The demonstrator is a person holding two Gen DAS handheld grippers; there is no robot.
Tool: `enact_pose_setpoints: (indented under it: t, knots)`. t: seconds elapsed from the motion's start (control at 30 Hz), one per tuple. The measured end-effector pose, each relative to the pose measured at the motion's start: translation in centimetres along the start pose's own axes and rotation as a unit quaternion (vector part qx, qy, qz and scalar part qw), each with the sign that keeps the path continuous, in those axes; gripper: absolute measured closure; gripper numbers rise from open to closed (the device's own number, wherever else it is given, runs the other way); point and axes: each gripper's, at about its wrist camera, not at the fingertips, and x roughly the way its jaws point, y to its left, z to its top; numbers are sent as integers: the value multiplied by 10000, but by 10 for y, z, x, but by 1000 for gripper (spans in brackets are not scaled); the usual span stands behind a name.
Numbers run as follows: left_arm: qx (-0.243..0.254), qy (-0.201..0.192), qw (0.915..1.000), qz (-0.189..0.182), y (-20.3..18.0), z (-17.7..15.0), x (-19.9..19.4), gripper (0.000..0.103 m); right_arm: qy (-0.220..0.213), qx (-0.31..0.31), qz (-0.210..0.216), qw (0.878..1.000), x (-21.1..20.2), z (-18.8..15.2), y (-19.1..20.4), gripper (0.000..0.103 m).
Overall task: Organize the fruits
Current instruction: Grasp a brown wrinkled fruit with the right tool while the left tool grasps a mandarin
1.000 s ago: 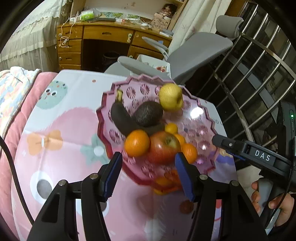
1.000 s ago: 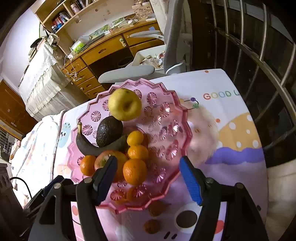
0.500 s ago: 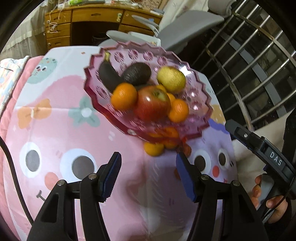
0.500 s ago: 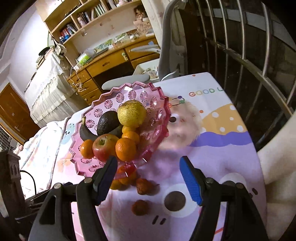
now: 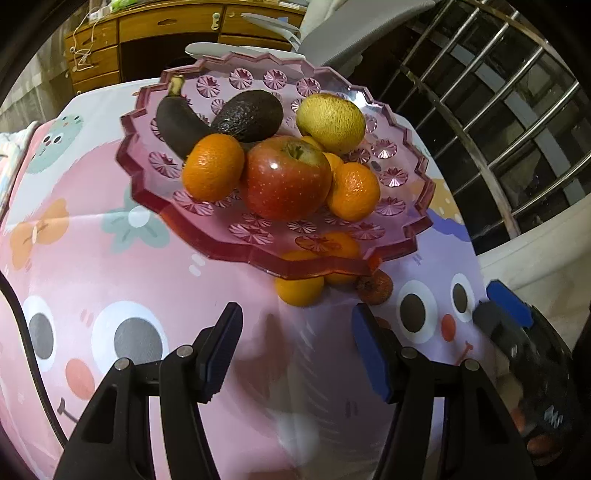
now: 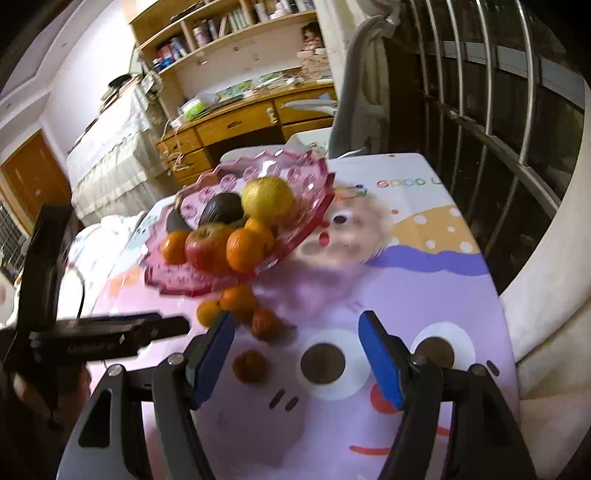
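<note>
A pink scalloped fruit plate (image 5: 221, 236) (image 6: 177, 286) stands on the cartoon-printed tablecloth. It holds a red apple (image 5: 288, 177) (image 6: 207, 245), oranges (image 5: 212, 166), a yellow pear (image 5: 330, 120) (image 6: 267, 199), an avocado (image 5: 251, 116) and a dark banana (image 5: 177, 123). Small oranges (image 5: 299, 290) (image 6: 238, 301) and a brownish fruit (image 5: 375, 288) (image 6: 264, 323) lie under the plate's near rim. Another brown fruit (image 6: 250, 365) lies closer. My left gripper (image 5: 297, 352) is open and empty, just short of those loose fruits. My right gripper (image 6: 295, 356) is also open and empty, beside the near brown fruit.
A grey office chair (image 5: 354, 33) and a wooden desk (image 5: 155, 33) stand beyond the table. Metal window bars (image 5: 498, 110) run along the right. A bed with a white cover (image 6: 107, 155) lies to the left. The other tool and a hand (image 6: 92, 339) show at left.
Both grippers have pulled back from the plate and dropped lower, so the plate sits farther up in both views. The loose fruits under the rim have come into view. Jaw gaps look unchanged.
</note>
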Motion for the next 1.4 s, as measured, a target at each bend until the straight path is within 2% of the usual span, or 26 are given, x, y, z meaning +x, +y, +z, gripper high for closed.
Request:
enact_pose_setpoints:
  t: [0.27, 0.47, 0.8, 1.0, 1.2, 1.4]
  knots:
    - [197, 49, 9997, 169, -6, 2, 29, 43, 163, -702, 125, 9973, 14, -26, 20, 33]
    - [154, 8, 9996, 243, -6, 1, 43, 43, 256, -967, 243, 9947, 28, -38, 31, 34]
    - [156, -320, 9990, 268, -6, 0, 46, 44, 442, -1764, 353, 9827, 51, -49, 56, 54]
    - [186, -478, 9986, 120, -7, 0, 42, 58, 518, -1999, 313, 9779, 58, -50, 60, 62]
    - [262, -519, 9981, 193, -13, 0, 41, 71, 517, -2129, 272, 9753, 60, -50, 59, 70]
    - [213, -582, 9978, 239, -9, -2, 34, 71, 527, -2105, 179, 9760, 60, -50, 61, 73]
